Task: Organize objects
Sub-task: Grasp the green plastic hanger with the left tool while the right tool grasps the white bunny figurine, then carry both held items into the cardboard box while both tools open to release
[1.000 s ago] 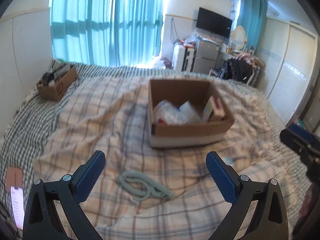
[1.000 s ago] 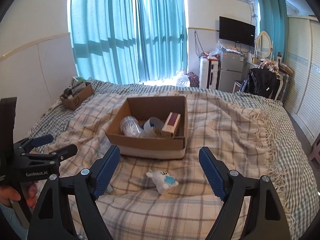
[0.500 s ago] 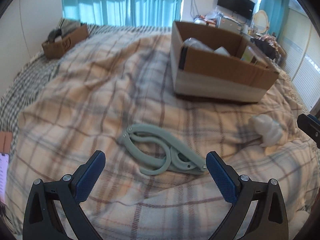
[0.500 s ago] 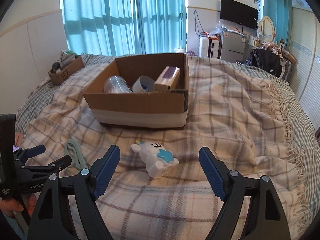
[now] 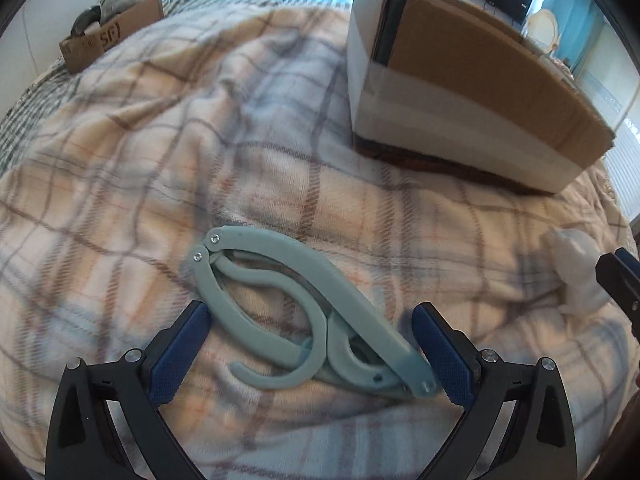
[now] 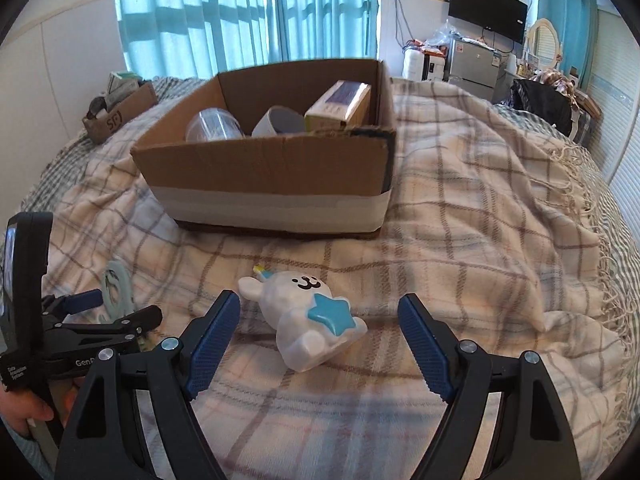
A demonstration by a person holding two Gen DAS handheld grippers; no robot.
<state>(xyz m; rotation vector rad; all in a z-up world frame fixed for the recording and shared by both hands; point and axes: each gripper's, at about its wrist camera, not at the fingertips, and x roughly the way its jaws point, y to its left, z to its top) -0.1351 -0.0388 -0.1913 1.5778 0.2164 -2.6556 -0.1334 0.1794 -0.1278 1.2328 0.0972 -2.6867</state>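
Observation:
A pale green folded plastic hanger lies on the plaid blanket; it also shows in the right wrist view. My left gripper is open, low over the blanket, its pads either side of the hanger's near end. A white bunny toy with a blue star lies on its side; it also shows in the left wrist view. My right gripper is open around the toy's near end. An open cardboard box stands behind, holding a clear jar, a tape roll and a small carton; it also shows in the left wrist view.
A small cardboard box of items sits at the far left of the bed. The blanket's fringed edge runs along the right. Curtains, a TV and furniture stand beyond the bed.
Both grippers have moved down and forward. The left now straddles the hanger and the right straddles the bunny toy. Both stay open.

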